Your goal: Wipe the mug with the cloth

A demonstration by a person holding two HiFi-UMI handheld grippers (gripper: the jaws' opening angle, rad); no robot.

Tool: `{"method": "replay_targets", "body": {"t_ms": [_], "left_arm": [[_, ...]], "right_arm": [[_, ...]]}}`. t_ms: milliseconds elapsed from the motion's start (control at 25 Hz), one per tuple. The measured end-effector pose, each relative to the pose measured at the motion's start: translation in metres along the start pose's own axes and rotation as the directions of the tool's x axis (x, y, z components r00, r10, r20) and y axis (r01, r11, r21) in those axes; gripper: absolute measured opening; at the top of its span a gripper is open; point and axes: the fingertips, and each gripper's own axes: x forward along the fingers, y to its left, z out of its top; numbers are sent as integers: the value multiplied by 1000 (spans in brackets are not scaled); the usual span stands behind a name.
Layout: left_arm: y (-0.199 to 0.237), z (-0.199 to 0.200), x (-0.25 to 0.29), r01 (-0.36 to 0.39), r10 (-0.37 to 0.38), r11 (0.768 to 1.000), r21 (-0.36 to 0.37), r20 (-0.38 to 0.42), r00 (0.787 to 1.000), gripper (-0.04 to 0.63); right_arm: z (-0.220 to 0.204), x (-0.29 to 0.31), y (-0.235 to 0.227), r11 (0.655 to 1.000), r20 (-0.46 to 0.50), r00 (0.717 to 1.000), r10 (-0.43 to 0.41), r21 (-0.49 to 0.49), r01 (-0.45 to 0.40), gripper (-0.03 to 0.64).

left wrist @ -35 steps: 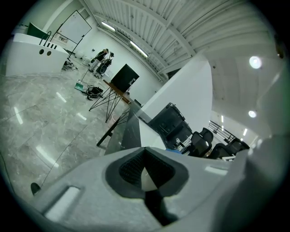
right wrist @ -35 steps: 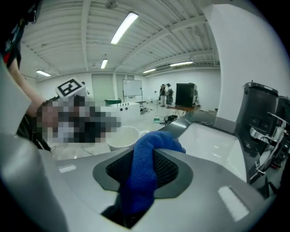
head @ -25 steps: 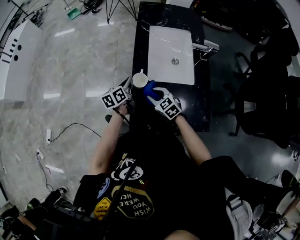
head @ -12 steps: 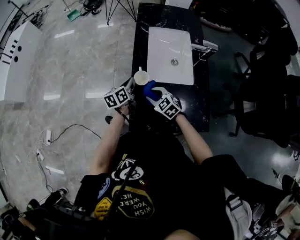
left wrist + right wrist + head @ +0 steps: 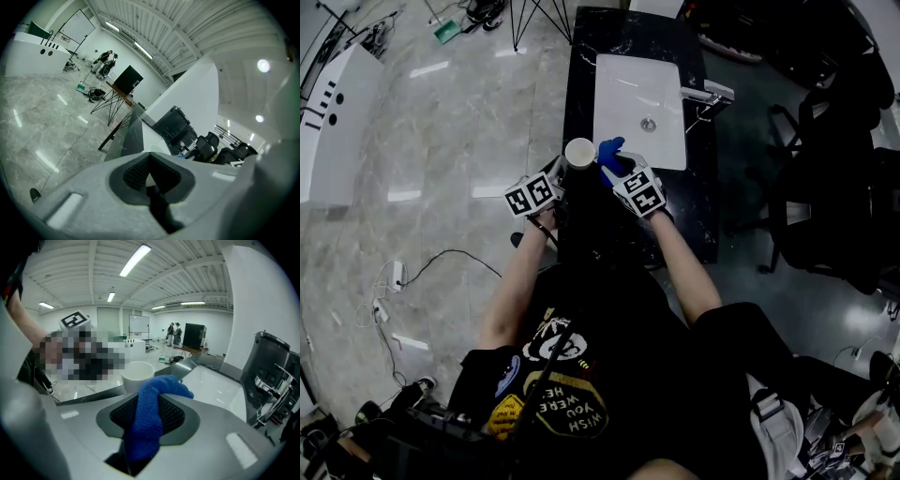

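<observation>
Two right-gripper fingers (image 5: 177,414) pinch cloth (image 5: 150,425) beside mug (image 5: 136,373).

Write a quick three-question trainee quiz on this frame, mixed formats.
1. Which tool holds the blue cloth?
2. True or false: the mug is upright, with its opening facing up.
3. Where is the mug? A) in the sink basin B) at the left tool, by the counter's left edge C) on the floor
Key: 1 the right tool; 2 true; 3 B.
</observation>
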Motion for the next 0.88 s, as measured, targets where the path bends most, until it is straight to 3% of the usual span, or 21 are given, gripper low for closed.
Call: {"method": "replay_targets", "body": {"t_ms": [240,480,560,640,720,800,880], "left_arm": [[-1,2,2,-16,16,1000,-1,15,1000,2],[2,-2,-21,-42,43,999,-12,57,997,2],[4,-6,-29,-55,55,999,-5,54,997,2],[5,-12,-38,-55,54,998,4,41,998,2],[3,-18,-47,-51,51,999,17,22,998,2],[0,-21,-58,-44,44,998,41,6,999,2],[-5,-22,-72,-35,35,996,78,2,999,2]], "right_arm": [[-17,-17,59,979,-36,990,133,-153,-137,129],[-40,-34,16,996,-64,994,-87,-41,84,129],[-51,-24,12,994,-101,989,-105,-22,103,130],[-64,-9,24,999,-126,991,-35,35,40,176],[-70,-3,41,993,-106,993,50,113,-38,371],[-59,-15,45,985,-25,998,52,167,-47,374],[-39,-41,46,970,93,996,2,242,-24,374]]}}
